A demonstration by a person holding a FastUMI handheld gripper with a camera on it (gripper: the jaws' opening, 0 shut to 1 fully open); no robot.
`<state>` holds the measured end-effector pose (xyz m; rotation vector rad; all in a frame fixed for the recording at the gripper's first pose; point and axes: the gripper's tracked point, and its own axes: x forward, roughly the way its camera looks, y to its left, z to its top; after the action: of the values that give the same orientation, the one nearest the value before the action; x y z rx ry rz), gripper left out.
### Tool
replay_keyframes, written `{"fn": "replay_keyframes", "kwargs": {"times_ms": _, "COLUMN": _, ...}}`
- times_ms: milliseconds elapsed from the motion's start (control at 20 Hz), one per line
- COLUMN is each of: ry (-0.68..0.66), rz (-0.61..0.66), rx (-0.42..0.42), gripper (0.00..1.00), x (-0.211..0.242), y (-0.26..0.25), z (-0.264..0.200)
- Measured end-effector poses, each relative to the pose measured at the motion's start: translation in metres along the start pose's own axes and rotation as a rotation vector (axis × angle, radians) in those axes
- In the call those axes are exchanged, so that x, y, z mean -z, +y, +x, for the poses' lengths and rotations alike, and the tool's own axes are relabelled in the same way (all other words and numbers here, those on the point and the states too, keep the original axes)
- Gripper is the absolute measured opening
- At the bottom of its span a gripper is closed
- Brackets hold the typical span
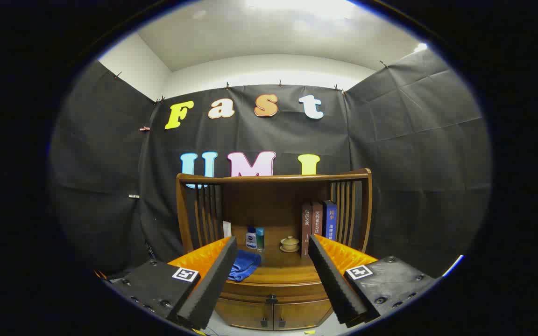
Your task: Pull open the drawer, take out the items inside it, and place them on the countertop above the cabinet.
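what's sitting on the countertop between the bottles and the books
A small lidded cup on a saucer stands between the bottles and the books, in the gripper view. The hand-held gripper is open, well short of it.

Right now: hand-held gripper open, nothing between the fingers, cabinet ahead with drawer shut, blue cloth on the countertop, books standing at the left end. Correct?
One thing is off: the books stand at the right end of the countertop, not the left, as the gripper view shows. The rest holds: hand-held gripper open with nothing between its fingers, cabinet ahead with drawer shut, blue cloth on the countertop.
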<state>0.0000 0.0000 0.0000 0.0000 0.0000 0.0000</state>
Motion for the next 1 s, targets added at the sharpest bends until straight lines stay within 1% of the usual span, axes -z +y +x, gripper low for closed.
{"fn": "replay_keyframes", "kwargs": {"times_ms": 400, "ry": -0.004, "rz": 0.013, "rx": 0.005, "gripper": 0.99, "x": -0.003, "y": -0.001, "z": -0.004}}
{"fn": "replay_keyframes", "kwargs": {"times_ms": 1000, "ry": 0.007, "rz": -0.001, "rx": 0.020, "gripper": 0.99, "x": -0.010, "y": -0.011, "z": -0.017}}
